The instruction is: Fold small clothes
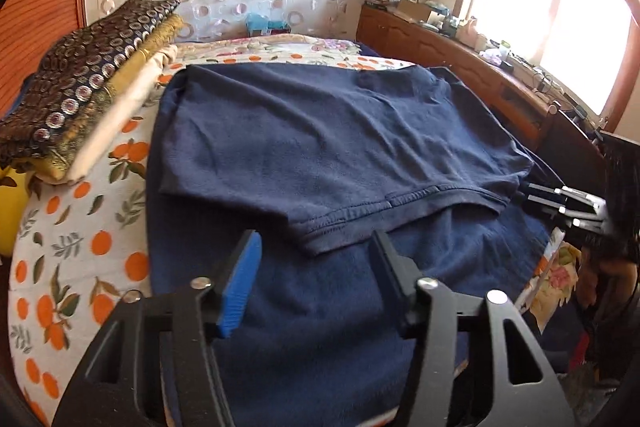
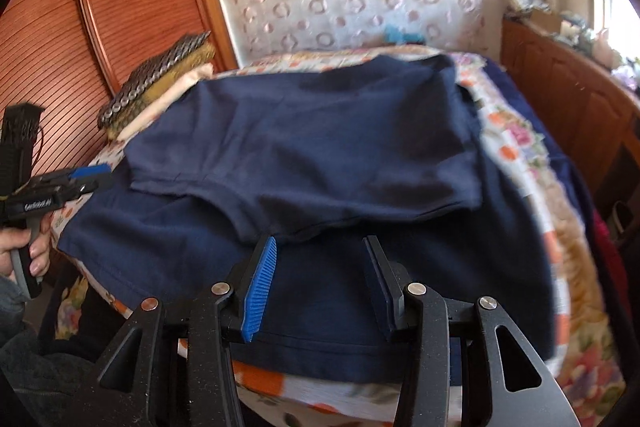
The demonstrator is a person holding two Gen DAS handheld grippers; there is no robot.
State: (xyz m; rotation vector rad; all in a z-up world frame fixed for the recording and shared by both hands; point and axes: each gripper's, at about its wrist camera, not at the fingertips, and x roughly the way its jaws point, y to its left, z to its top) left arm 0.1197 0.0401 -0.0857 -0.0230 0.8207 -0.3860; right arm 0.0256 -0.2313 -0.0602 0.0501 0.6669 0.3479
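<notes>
Navy shirt [image 1: 328, 131], one, half-folded; two grippers, left [image 1: 316, 247] and right [image 2: 320, 255], part-open, empty

My left gripper [image 1: 316, 247] is showing a black frame with round silver screws at its joints, and one finger is wearing a blue ribbed pad [image 1: 240, 287]. My right gripper [image 2: 320, 255] is looking the same: black arms, silver screws, blue ribbed pad. My hand [image 2: 24, 251] is wearing a dark grey sleeve [image 2: 24, 347]. A black cable is hanging beside the left handle.
</notes>
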